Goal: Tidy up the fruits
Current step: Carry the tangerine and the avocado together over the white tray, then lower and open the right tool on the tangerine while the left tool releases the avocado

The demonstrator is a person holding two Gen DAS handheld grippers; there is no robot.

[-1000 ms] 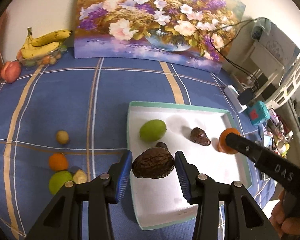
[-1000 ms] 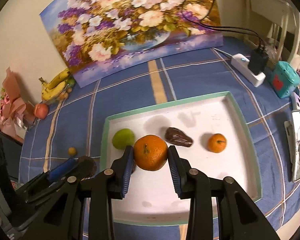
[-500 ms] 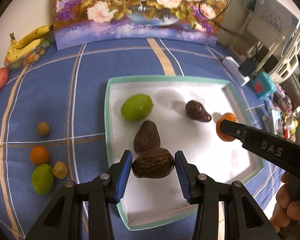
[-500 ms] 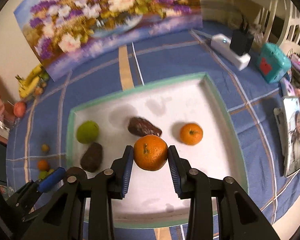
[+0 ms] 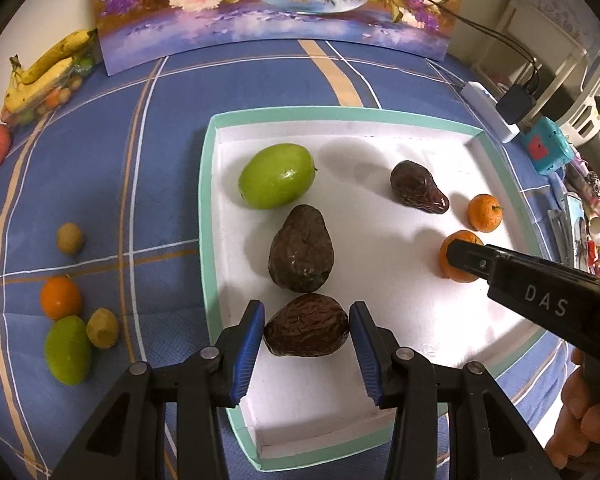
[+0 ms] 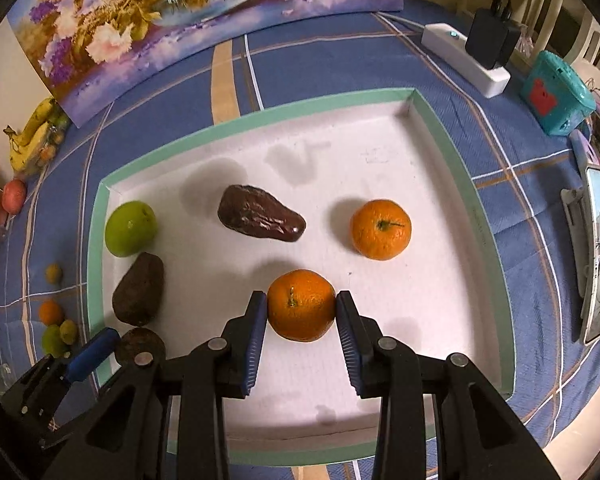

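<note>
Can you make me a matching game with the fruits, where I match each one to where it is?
Things:
1. wrinkled brown avocado
2. clamped orange
3. green fruit
4. bananas

Places:
A. between the right gripper's fingers
B. lying in the white tray, far left part
C. outside the tray, on the blue cloth, far left
D. between the left gripper's fingers

Pairs: 1-D, 2-A, 3-B, 4-C
</note>
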